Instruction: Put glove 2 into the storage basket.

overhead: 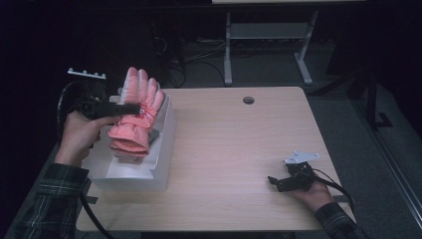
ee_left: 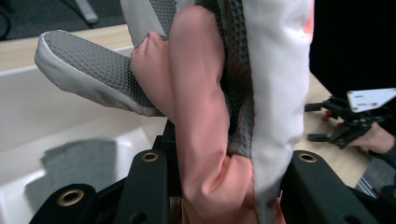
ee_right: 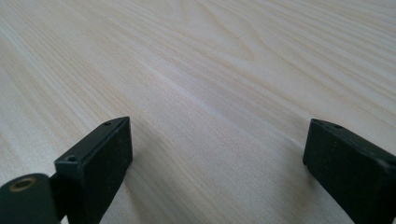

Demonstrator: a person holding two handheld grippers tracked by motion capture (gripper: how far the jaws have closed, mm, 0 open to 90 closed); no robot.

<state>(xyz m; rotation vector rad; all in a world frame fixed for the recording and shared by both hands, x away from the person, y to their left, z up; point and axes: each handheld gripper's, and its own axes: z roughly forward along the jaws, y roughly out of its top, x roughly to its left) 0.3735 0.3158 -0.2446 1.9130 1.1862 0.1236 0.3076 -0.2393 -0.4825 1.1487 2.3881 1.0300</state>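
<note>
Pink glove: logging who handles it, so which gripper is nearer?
Left. The left gripper is clamped on the pink glove above the white box; the right gripper rests open far across the table.

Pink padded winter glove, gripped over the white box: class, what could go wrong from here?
1. The left gripper pinches only soft fabric near the middle of the pink padded winter glove, so it might slip and drop.
2. The glove hangs over the open white box; its cuff or grey textured thumb could snag the wall.
3. The right gripper rests open on the wooden table, far from helping.
</note>
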